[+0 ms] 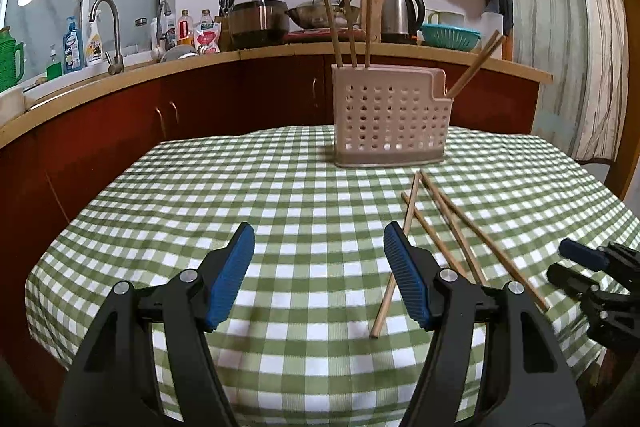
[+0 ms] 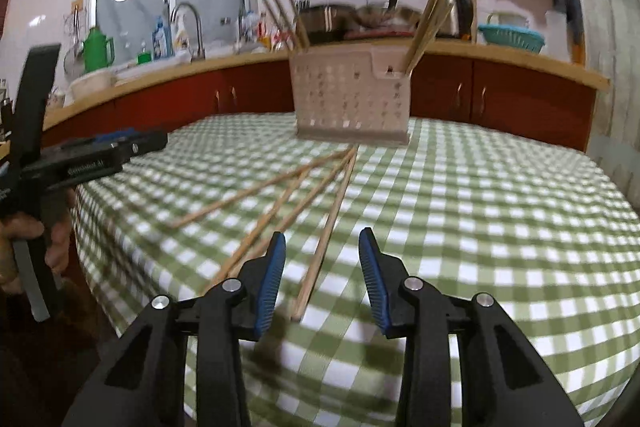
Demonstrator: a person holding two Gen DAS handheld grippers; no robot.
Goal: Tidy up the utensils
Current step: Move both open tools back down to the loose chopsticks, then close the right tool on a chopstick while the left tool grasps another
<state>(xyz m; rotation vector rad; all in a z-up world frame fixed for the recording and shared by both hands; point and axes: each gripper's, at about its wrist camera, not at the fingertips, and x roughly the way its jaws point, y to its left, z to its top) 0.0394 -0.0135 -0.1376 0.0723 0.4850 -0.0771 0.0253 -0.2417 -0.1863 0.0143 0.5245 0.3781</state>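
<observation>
Gingham-clothed bench: slim wooden chopsticks lie loose before perforated plastic caddy; both grippers' ribbed jaws apart, empty.

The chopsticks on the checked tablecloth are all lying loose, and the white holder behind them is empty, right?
Not quite. The chopsticks do lie loose on the checked tablecloth, but the white holder isn't empty: the left wrist view shows several chopsticks already standing in it, at both ends.

Your table wears a green-checked cloth. A perforated utensil holder stands on it at twelve o'clock; four loose chopsticks lie fanned at two o'clock.
</observation>
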